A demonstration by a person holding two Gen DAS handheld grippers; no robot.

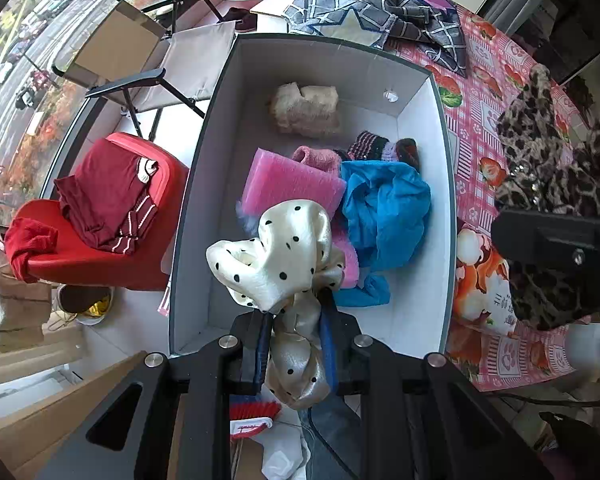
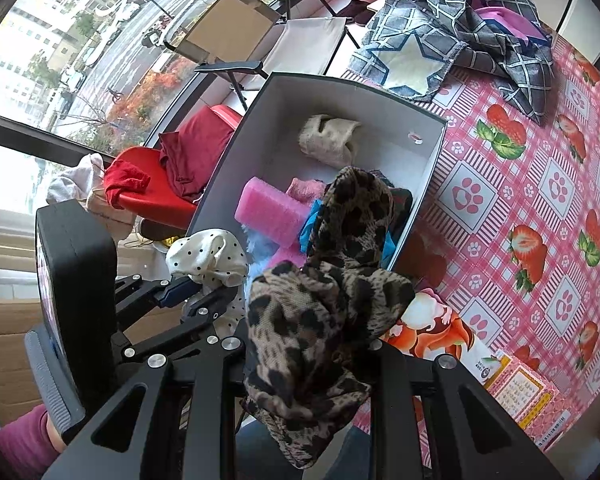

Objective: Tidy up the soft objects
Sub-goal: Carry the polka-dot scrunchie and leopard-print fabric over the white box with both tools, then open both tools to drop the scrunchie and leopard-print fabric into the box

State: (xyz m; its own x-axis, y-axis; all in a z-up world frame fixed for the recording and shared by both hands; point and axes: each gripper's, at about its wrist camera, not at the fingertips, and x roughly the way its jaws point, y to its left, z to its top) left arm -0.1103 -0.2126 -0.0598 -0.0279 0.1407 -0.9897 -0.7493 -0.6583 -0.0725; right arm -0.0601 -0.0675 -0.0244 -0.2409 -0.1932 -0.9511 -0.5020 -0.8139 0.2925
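A: What does the left gripper (image 1: 294, 344) have?

B: Its blue-padded fingers (image 1: 260, 354) are pressed against a cream polka-dot satin cloth (image 1: 278, 258), which bunches up above them and hangs over the near end of the white box (image 1: 420, 200). In the right wrist view the same cloth (image 2: 208, 258) shows at the box's near corner, with the left gripper (image 2: 196, 294) below it.

A: And the right gripper (image 2: 308, 344)?

B: It pinches a leopard-print fabric (image 2: 324, 288) that covers the fingers completely and rises in a tall fold in front of the box (image 2: 236, 148). From the left wrist camera that fabric (image 1: 556, 168) hangs over the table (image 1: 480, 184), just right of the box, with the right gripper (image 1: 556, 240) across it.

A: What lies inside the box?

B: A pink foam sheet (image 1: 290, 186) in the middle, touching a crumpled blue cloth (image 1: 384, 216) to its right. Behind them sit a pink knit piece (image 1: 316, 158) and a dark striped knit (image 1: 374, 146); a beige fuzzy item (image 1: 306, 110) rests near the far wall.

A: Around the box?

B: The table wears a pink strawberry-and-paw tablecloth (image 2: 520, 184), with a grey checked cloth (image 2: 460, 28) heaped at its far end. Left of the box, a red chair (image 1: 96, 256) carries dark red clothes (image 1: 108, 196).
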